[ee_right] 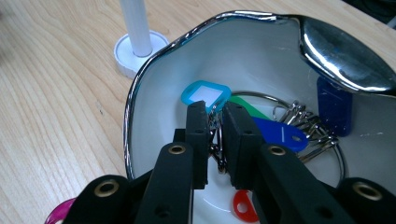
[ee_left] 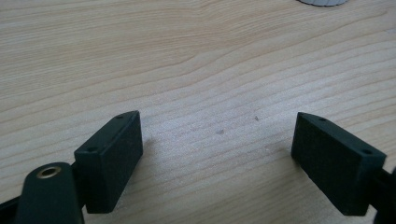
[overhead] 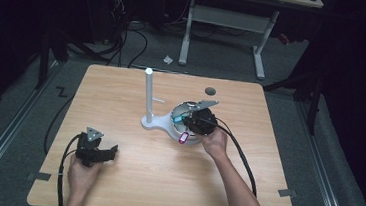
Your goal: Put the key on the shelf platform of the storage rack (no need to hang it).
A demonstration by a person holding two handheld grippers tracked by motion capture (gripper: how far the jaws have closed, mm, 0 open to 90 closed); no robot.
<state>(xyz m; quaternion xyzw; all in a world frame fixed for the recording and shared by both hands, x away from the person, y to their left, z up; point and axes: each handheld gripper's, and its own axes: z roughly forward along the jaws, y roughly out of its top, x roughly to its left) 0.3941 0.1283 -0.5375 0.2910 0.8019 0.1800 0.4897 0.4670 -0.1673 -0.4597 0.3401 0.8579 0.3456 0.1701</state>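
Keys on tagged rings (ee_right: 289,128) lie in a white bowl with a shiny silver rim (ee_right: 133,88), which sits near the middle of the wooden table (overhead: 129,178), just beside the round base of a white upright post (overhead: 148,92). Among the bunch are a light blue tag (ee_right: 204,94), a green tag (ee_right: 245,105), two dark blue tags, a red tag (ee_right: 243,205) low in the bowl and a pink tag (overhead: 183,137) that hangs over the near rim. The right gripper (ee_right: 215,119) reaches down into the bowl, and its black jaws are clamped nearly together on a metal ring of the bunch just below the light blue tag, with the ring's links showing in the narrow gap between them. A large ring with several keys fans out to the side of the jaws against the bowl's wall. The left gripper (ee_left: 217,140) rests on the table near its front left corner, well apart from the bowl, held in the person's left hand (overhead: 82,172); its jaws stand wide apart over bare wood with nothing between them.
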